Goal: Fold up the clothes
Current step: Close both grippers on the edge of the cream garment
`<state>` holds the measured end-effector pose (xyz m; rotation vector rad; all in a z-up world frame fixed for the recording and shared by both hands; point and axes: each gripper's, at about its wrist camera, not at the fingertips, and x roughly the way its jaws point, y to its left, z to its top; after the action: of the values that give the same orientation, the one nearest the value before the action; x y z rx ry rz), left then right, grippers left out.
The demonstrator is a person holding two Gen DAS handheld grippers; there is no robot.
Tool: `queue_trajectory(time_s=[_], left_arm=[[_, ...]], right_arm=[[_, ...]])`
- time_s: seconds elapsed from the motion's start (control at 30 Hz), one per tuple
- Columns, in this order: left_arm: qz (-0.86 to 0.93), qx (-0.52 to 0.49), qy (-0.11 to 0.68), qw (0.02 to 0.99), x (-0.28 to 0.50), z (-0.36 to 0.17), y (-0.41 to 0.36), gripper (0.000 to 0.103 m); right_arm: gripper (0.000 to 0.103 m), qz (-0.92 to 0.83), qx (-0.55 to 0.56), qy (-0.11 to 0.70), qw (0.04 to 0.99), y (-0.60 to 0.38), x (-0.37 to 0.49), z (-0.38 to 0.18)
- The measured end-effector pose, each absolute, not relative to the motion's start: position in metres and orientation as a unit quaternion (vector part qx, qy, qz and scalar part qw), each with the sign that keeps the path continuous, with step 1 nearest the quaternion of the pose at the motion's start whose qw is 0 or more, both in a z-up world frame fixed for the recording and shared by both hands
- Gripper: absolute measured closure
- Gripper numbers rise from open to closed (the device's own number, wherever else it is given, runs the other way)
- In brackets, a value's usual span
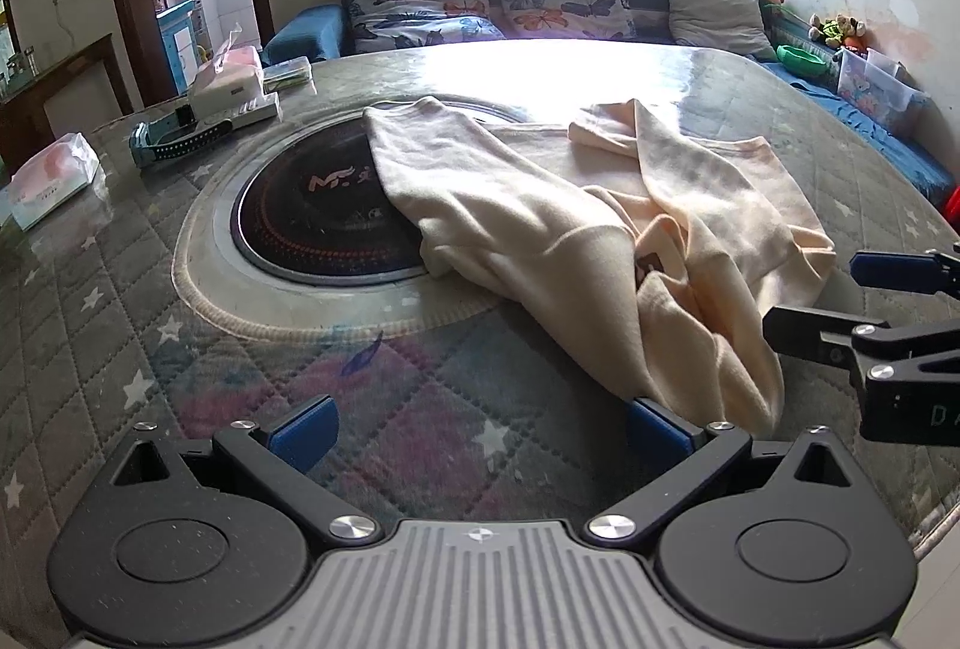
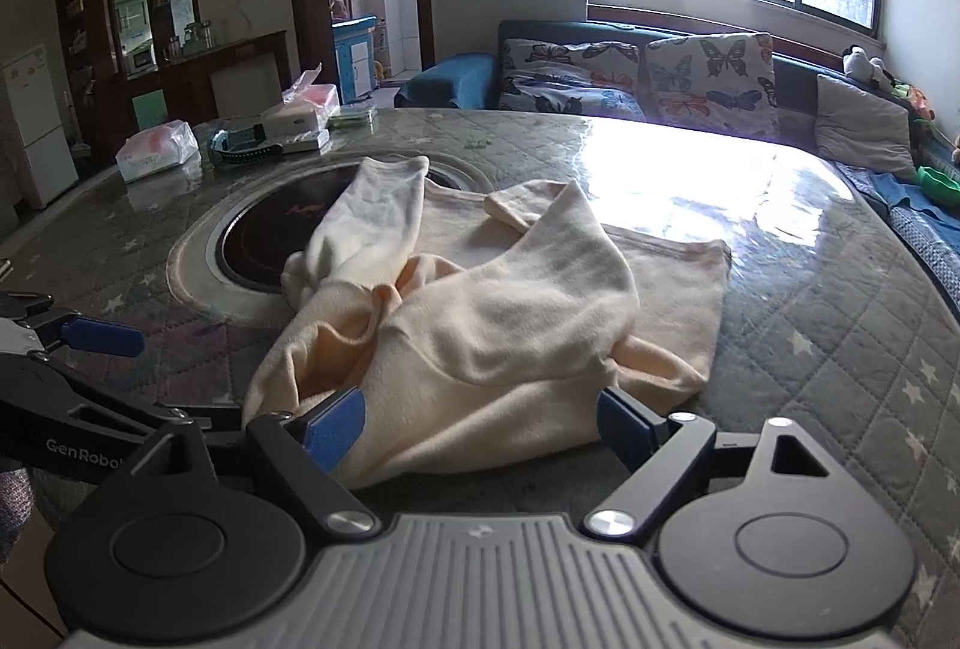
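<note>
A crumpled cream knit garment (image 2: 480,313) lies on the quilted glass-topped surface (image 1: 180,349) — black round hob (image 1: 312,223) at ten o'clock, blue sofa (image 2: 462,79) beyond. Left gripper (image 1: 480,433) and right gripper (image 2: 480,421) — jaws wide apart, empty.

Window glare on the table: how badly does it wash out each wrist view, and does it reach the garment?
Left wrist view: the glare blows out the far tabletop, stopping just behind the cream garment, whose folds stay readable. Right wrist view: the glare sits right of centre, brushing the garment at its far edge; window panes clipped white; fisheye bends the table rim.
</note>
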<state>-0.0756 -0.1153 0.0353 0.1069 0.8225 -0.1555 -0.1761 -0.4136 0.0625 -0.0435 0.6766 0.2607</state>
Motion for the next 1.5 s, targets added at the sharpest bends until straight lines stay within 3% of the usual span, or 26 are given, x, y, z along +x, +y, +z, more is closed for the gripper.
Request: queue_trajectory(time_s=[0.37, 0.67, 1.1, 1.17, 1.33, 1.5], left_arm=[[-0.066, 0.051, 0.376, 0.923, -0.041, 0.051, -0.105, 0.000], [-0.060, 0.044, 0.355, 0.932, 0.015, 0.062, -0.111, 0.001], [-0.061, 0.032, 0.361, 0.930, 0.109, 0.053, -0.135, 0.021], [-0.064, 0.027, 0.367, 0.927, 0.123, 0.049, -0.139, 0.023], [-0.067, 0.024, 0.389, 0.919, 0.142, 0.033, -0.144, 0.038], [-0.066, 0.019, 0.412, 0.908, 0.153, 0.017, -0.143, 0.074]], right_arm=[[0.036, 0.118, -0.005, 0.329, 0.937, -0.427, -0.116, 0.071], [0.045, 0.113, 0.013, 0.328, 0.938, -0.436, -0.052, 0.073], [0.065, 0.096, 0.036, 0.350, 0.931, -0.432, 0.029, 0.047], [0.071, 0.096, 0.038, 0.354, 0.930, -0.433, 0.036, 0.043], [0.084, 0.102, 0.024, 0.350, 0.931, -0.433, 0.039, 0.039], [0.098, 0.101, 0.016, 0.348, 0.932, -0.435, 0.037, 0.039]])
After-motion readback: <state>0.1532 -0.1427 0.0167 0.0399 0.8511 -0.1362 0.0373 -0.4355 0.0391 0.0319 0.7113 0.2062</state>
